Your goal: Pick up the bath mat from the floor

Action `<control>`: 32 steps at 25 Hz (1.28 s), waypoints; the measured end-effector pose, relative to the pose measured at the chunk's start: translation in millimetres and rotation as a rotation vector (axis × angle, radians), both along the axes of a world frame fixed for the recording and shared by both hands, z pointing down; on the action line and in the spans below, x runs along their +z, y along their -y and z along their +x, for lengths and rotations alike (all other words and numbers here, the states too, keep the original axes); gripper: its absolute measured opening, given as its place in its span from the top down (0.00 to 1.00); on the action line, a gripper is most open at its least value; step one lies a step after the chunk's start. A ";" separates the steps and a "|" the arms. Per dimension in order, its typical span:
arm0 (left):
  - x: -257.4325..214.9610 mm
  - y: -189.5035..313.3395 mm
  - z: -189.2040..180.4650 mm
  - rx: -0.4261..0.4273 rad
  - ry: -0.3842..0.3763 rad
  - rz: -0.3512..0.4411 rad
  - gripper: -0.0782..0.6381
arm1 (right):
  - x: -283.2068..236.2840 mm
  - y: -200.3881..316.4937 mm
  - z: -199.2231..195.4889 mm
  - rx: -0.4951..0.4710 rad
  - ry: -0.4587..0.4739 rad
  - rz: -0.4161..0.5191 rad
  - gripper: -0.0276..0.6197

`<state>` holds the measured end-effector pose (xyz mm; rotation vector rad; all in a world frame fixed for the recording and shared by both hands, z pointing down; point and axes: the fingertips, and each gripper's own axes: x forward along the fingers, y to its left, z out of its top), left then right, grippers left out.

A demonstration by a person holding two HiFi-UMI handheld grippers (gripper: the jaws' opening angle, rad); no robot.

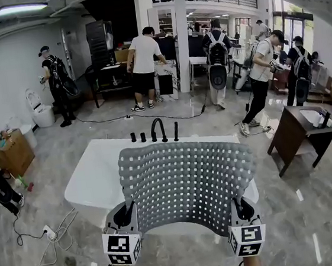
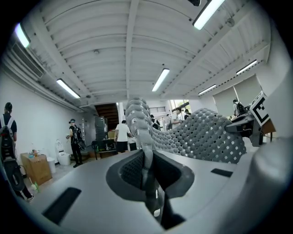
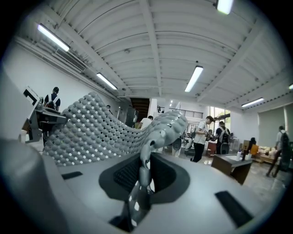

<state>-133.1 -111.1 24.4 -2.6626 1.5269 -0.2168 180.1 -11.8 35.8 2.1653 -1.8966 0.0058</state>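
One grey bath mat [image 1: 189, 180] hangs spread out, long axis left to right. Two grippers, the left gripper [image 1: 127, 211] and the right gripper [image 1: 241, 205], each pinch a near corner.

The head view looks forward and steeply down onto the bath mat [image 1: 186, 183], stretched between the left gripper [image 1: 126, 212] and right gripper [image 1: 241, 206], with the bathtub [image 1: 93, 173] beyond. The 2 gripper views sit close on their own jaws, tilted up toward the ceiling [image 2: 114, 55]. All 3 views share the mat; the distant people [image 1: 145, 66] probably overlap too.
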 end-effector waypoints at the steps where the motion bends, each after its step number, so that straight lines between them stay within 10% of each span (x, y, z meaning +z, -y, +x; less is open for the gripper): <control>1: -0.1 -0.8 -1.1 0.001 0.000 0.000 0.84 | 0.7 -1.3 -1.9 0.000 0.000 0.000 0.86; 32: -5.9 -8.9 -6.4 0.016 -0.046 0.037 0.84 | -6.8 -4.1 -21.4 -0.010 -0.006 0.037 0.86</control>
